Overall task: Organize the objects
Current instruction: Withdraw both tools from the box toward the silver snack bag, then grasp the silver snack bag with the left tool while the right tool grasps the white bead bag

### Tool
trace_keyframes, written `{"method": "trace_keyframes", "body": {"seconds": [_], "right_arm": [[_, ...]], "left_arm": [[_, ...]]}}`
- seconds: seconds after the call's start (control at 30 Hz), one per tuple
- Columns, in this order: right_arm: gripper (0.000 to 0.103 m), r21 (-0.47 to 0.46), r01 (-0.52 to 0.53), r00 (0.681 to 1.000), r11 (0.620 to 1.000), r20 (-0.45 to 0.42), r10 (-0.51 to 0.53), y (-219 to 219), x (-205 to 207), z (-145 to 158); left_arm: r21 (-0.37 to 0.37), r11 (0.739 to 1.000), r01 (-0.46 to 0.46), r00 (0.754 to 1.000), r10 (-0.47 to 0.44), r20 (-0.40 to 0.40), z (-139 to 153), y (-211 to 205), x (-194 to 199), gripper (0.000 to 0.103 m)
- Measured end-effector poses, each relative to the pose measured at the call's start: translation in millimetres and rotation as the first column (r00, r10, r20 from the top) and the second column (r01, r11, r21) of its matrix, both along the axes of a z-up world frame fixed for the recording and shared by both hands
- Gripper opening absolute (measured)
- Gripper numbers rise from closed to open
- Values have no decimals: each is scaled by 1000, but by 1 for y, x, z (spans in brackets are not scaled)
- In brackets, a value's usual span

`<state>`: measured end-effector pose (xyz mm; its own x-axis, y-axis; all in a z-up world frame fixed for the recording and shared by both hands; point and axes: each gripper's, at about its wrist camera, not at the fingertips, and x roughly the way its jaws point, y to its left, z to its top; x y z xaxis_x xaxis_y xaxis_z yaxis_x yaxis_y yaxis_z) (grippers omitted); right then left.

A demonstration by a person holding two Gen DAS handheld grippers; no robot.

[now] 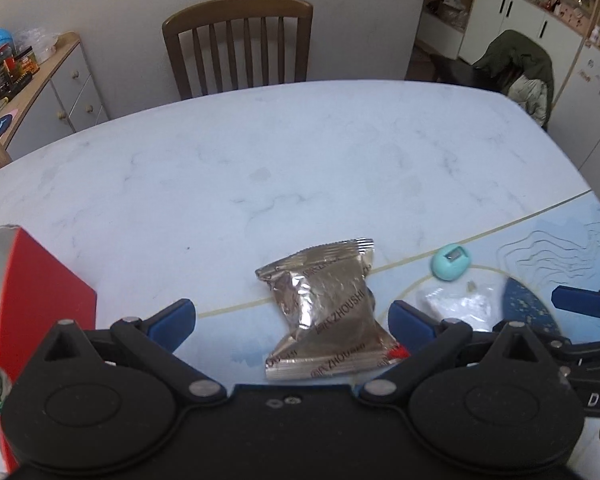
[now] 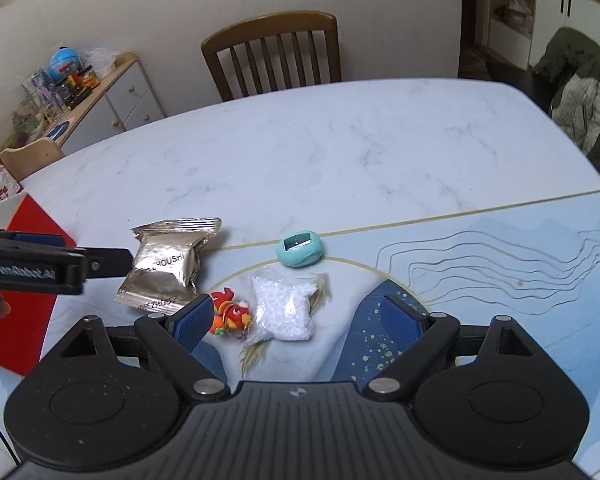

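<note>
— On the white marble table, what does the left gripper have in front of it?

— It has a shiny gold snack packet lying flat between its two blue fingers. Both fingers are spread wide apart, and neither one touches the packet. One end of the packet lies on a blue mat and the other end lies on the bare table.

— And the right gripper?

— Its fingers are spread wide too, and it pinches nothing. Between them sits a little clear bag of white bits. Just beside the bag, on its left, is a small orange and red toy. The toy is right next to the right gripper's left finger.

— What else is on the mat?

— A small round teal thing with a dark slot on top. It sits a bit farther back than the bag, near a yellow line drawn on the mat.

— Is there anything off to the side?

— A red box stands to the left of the packet, close by the left gripper. Behind the table stands a brown wooden chair, pushed in at the far edge.
</note>
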<state>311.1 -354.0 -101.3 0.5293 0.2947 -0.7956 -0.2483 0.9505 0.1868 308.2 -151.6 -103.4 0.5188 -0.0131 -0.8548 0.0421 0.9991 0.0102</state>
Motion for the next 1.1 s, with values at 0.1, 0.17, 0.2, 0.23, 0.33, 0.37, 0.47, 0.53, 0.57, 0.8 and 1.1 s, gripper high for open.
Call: {"method": "trace_keyframes", "body": {"seconds": [0.1,0.17,0.2,0.23,0.33,0.37,0.47,0.53,0.57,0.8,1.1], "right_arm": [[90,-7,-1,1000,1000,-7,1,5,7,-8],[90,-13,-5,1000,1000,-11,5,8,12,-13],[90,-17,-6,1000,1000,-12,5,10,15,-15],[90,-22,-5,1000,1000,-13,4,11,17,-17],[90,-30,2,1000,1000,-24,-3,14,25,-23],[88,-31,0,1000,1000,-27,-1,14,27,-25],[86,-35,-9,999,999,-32,8,17,31,-28],[85,-38,-15,999,999,-35,14,19,33,-31],[84,-38,-17,999,999,-37,15,19,34,-32],[66,-26,-20,997,999,-71,18,21,38,-43],[52,-25,-30,997,999,-76,28,27,32,-46]], "left_arm": [[13,1000,-7,1000,7,-11,-8,-3,9,102],[26,1000,-10,1000,11,-17,-13,-5,13,102],[29,999,-12,1000,12,-22,-16,-5,16,102],[30,999,-14,1000,15,-26,-19,-5,18,102],[43,999,-17,999,19,-37,-26,-6,24,102],[49,999,-15,999,17,-40,-29,-7,26,102],[43,999,-8,999,10,-46,-34,-9,29,102],[41,999,-5,999,7,-49,-36,-10,30,102],[42,999,-3,999,5,-50,-37,-11,30,102],[16,1000,4,998,-3,-56,-42,-8,30,97],[-44,999,29,998,-32,-60,-38,-9,24,65]]}}
